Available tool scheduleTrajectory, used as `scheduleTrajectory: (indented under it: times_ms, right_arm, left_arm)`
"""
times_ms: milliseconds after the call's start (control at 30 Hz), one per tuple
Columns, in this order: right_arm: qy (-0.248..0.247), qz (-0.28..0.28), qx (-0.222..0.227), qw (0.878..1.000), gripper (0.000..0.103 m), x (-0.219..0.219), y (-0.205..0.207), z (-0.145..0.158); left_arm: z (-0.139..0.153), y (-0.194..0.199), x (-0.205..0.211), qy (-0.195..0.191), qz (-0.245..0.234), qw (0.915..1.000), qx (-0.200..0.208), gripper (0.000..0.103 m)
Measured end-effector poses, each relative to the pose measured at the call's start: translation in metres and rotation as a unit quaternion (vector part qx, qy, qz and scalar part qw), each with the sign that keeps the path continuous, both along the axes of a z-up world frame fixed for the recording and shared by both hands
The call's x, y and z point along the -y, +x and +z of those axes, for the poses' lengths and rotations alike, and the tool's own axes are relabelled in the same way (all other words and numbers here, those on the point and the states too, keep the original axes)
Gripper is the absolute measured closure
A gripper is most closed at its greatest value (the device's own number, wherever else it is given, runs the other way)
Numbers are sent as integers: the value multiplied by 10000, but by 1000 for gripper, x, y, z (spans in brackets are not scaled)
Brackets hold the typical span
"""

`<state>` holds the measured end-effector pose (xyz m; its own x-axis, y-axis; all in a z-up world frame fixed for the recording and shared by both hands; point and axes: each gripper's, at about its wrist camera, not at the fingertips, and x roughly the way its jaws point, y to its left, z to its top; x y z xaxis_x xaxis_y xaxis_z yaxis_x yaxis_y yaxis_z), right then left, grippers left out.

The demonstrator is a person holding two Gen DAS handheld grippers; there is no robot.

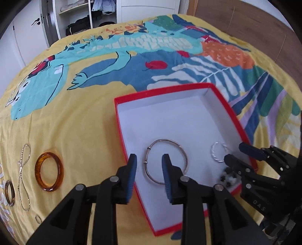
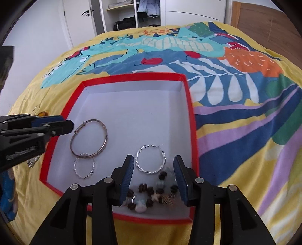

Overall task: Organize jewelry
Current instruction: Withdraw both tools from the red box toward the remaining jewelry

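Soft even daylight, fisheye-bent edges, slight blur.

Home bedroom. Bed spread with yellow cartoon-print duvet fills scene; wooden headboard at far right. Behind: white wardrobe, 1 section open, folded clothes on shelves, jacket hanging. White door with black lever handle beside it.

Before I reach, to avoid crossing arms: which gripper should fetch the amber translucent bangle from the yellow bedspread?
Left gripper: open, empty, and the amber bangle lies on its side of the red-rimmed box.
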<state>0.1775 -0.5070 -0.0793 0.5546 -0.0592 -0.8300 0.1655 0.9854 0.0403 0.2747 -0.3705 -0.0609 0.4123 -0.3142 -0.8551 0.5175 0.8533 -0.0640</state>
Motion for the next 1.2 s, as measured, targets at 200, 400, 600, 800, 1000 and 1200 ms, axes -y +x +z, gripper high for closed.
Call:
scheduleTrajectory:
  times_ms: [200, 400, 600, 800, 1000, 1200]
  right_arm:
    - [11, -163, 200, 9997, 58, -4, -33, 39]
    - [98, -276, 677, 9973, 54, -20, -75, 100]
    - [169, -162, 1075, 9939, 52, -57, -116, 145]
    - [292, -38, 1270, 9915, 50, -96, -150, 163]
    - [447, 44, 1315, 9903, 50, -128, -178, 164]
    - [577, 49, 1291, 9899, 49, -150, -200, 162]
  left_arm:
    - [53, -27, -47, -307, 123, 9991, 269, 77]
    - [98, -57, -133, -224, 500, 9972, 505, 69]
    - [125, -97, -234, 75, 958, 9924, 774, 68]
    - [135, -141, -314, 34, 1404, 9865, 843, 67]
    - [141, -177, -368, -63, 1781, 9799, 891, 67]
    - [147, -209, -408, -225, 2074, 9734, 941, 67]
